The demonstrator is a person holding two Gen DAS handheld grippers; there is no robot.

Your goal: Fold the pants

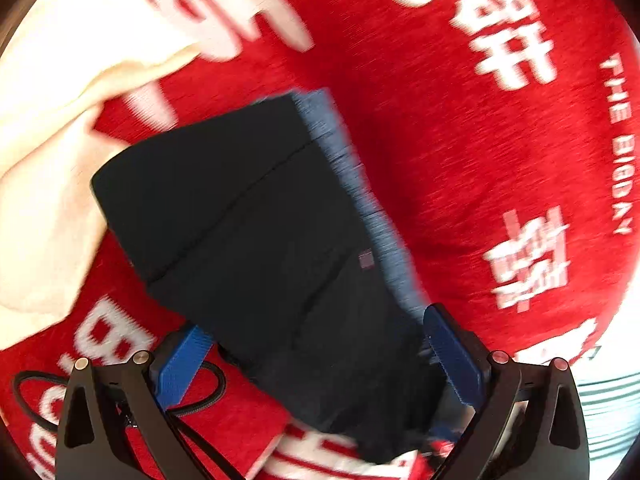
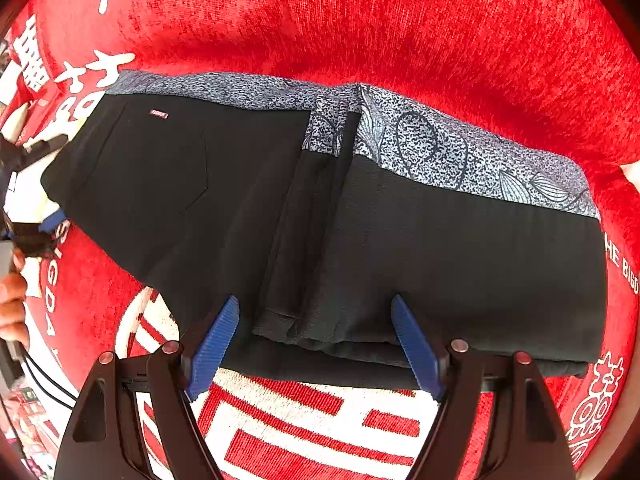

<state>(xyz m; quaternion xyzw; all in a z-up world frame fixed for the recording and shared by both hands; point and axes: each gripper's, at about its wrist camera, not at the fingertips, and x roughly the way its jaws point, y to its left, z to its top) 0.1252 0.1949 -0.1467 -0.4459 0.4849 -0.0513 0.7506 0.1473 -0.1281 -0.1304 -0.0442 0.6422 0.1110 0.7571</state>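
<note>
Both grippers I see spread wide: my right gripper (image 2: 316, 344) stands over the near edge of the folded black pants (image 2: 280, 220), my left gripper (image 1: 316, 356) around one end. They lie on a red blanket (image 2: 360, 32).

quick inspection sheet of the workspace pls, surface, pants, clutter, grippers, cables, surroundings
surface: red blanket with white lettering
job's things: black pants, folded, patterned grey waistband showing
clutter: cream cloth lying on the blanket beside the pants
grippers: left gripper open, pants edge between its jaws; right gripper open over the folded pants edge
cables: black cable looped by the left gripper
surroundings: a hand at the frame edge
</note>
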